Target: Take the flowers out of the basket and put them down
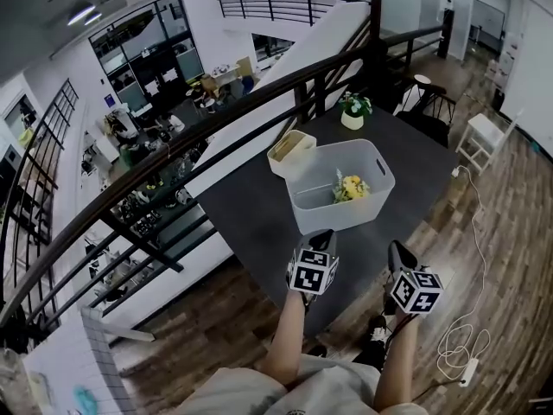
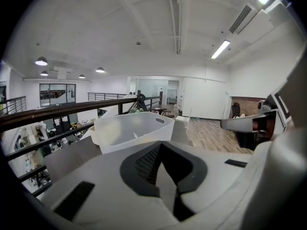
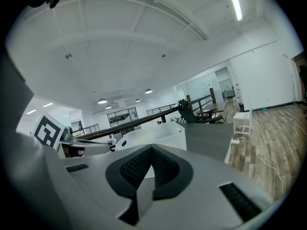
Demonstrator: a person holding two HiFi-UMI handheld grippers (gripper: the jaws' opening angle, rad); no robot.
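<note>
Yellow flowers [image 1: 350, 188] lie inside the basket [image 1: 333, 212] on the table [image 1: 251, 210]. Left gripper [image 1: 322, 235] and right gripper [image 1: 398, 248] hang short of it, jaws closed on nothing. Unopened, they could just nudge the blooms or shove the light basket

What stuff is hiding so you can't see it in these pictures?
- Flowers: too small to count in the head view; the white basket's wall hides them in both gripper views.
- Cream box: its inside is too small to read in the head view.
- Potted plant: too small in the head view to tell its kind.
</note>
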